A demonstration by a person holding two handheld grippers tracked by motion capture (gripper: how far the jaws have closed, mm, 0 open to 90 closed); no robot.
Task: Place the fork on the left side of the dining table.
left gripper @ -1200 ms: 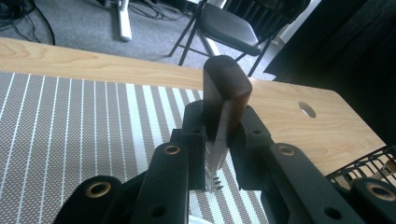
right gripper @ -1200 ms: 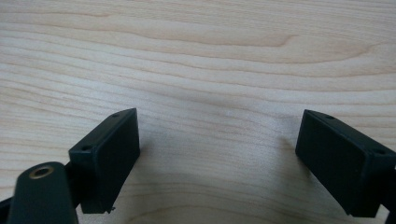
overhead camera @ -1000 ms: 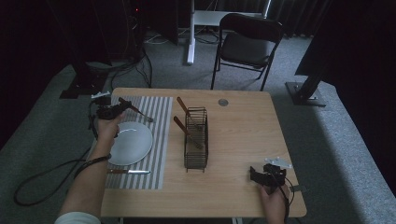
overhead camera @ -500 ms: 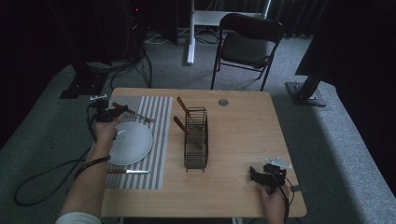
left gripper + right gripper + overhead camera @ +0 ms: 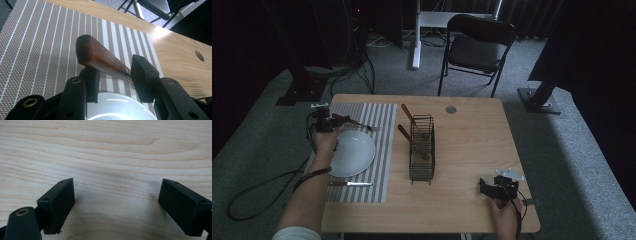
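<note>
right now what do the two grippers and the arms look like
Both are black, with blocky rectangular fingers on arms fixed by brass-coloured rivets. The right gripper carries a grey three-cornered plate on top; the left gripper trails a black cable off the table edge. The left arm has a white sleeve and a dark wristband.

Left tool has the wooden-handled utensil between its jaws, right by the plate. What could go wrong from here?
1. The left tool has just been opening its jaws, and the wooden handle seems to rest on one of them. Pulling away could drag or flip the utensil.
2. The plate sits close under the tool, so a dropped handle may strike its rim.
</note>
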